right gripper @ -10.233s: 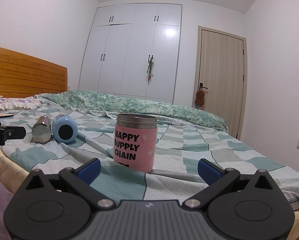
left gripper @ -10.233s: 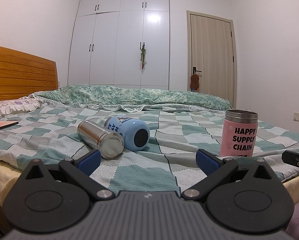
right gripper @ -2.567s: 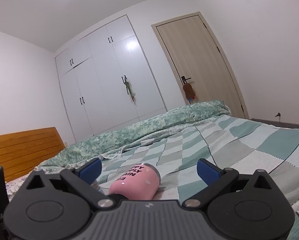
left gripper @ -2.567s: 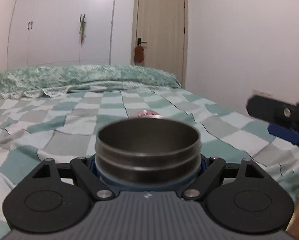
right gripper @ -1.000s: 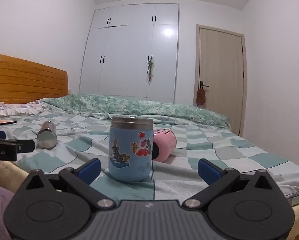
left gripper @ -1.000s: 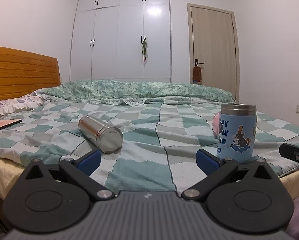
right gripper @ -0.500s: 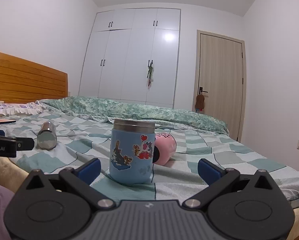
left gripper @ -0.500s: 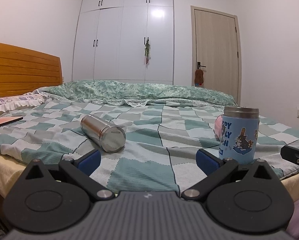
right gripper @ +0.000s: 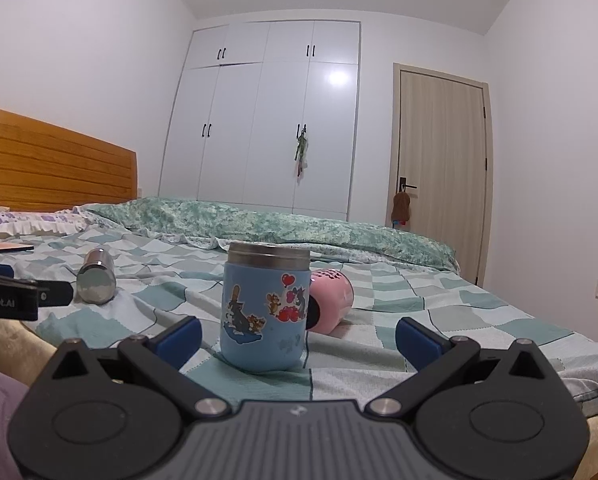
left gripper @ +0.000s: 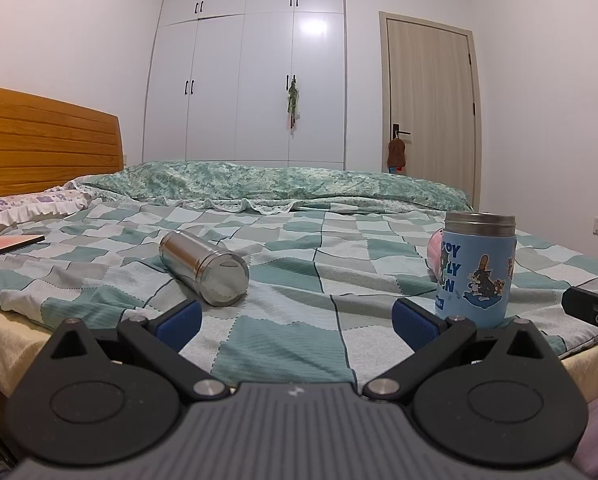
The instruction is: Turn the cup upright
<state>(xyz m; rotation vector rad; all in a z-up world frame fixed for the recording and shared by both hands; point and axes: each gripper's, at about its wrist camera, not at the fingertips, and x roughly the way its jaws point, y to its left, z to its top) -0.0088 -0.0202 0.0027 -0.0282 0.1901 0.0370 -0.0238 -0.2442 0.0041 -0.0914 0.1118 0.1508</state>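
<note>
A blue cartoon cup (left gripper: 476,270) (right gripper: 265,308) stands upright on the checked bedspread near the bed's front edge. A pink cup (right gripper: 331,300) lies on its side just behind it; only its edge (left gripper: 434,248) shows in the left wrist view. A steel flask (left gripper: 203,267) (right gripper: 96,275) lies on its side to the left. My left gripper (left gripper: 295,320) is open and empty, held before the bed edge between the flask and the blue cup. My right gripper (right gripper: 297,336) is open and empty, just short of the blue cup.
A folded green quilt (left gripper: 283,184) lies along the far side of the bed. A wooden headboard (left gripper: 47,140) and pillow (left gripper: 23,210) are at left, with a pink book (left gripper: 7,246). White wardrobes (left gripper: 251,80) and a door (left gripper: 431,108) stand behind.
Both grippers have tilted and drifted slightly, so the scene sits a little lower in both views. The cups and flask have not moved.
</note>
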